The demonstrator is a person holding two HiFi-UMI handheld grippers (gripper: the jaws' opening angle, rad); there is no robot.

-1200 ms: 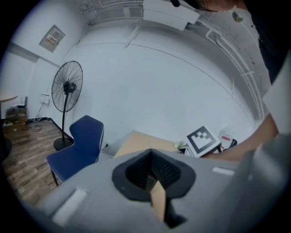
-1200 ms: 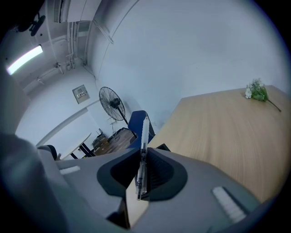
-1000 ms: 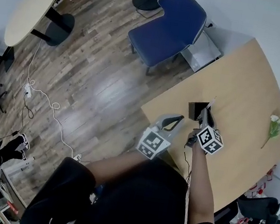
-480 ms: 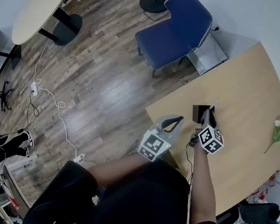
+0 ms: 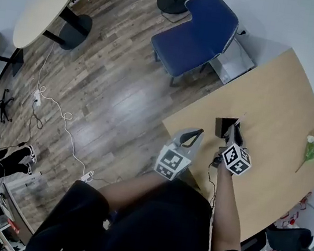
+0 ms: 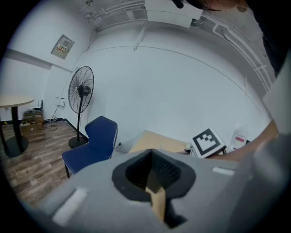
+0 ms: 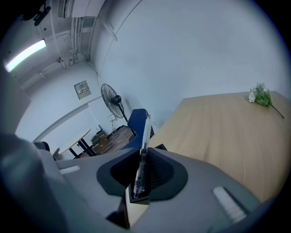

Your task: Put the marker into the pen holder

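A thin clear marker stands upright between the pads of my right gripper, and its lower end reaches a black box edge below the jaws. The jaws are opening, though the pads still look pressed on the marker. In the head view my right gripper hovers right beside the black pen holder near the table's left edge, with the marker's white tip over it. My left gripper hangs to the left at the table edge, its jaws closed and empty.
The tan wooden table carries a small white flower sprig at its far right. A blue chair stands beyond the table on the wood floor. A standing fan is by the wall, and cables trail over the floor.
My right gripper has drawn slightly nearer to me beside the pen holder, marker still upright. The left gripper has barely moved.
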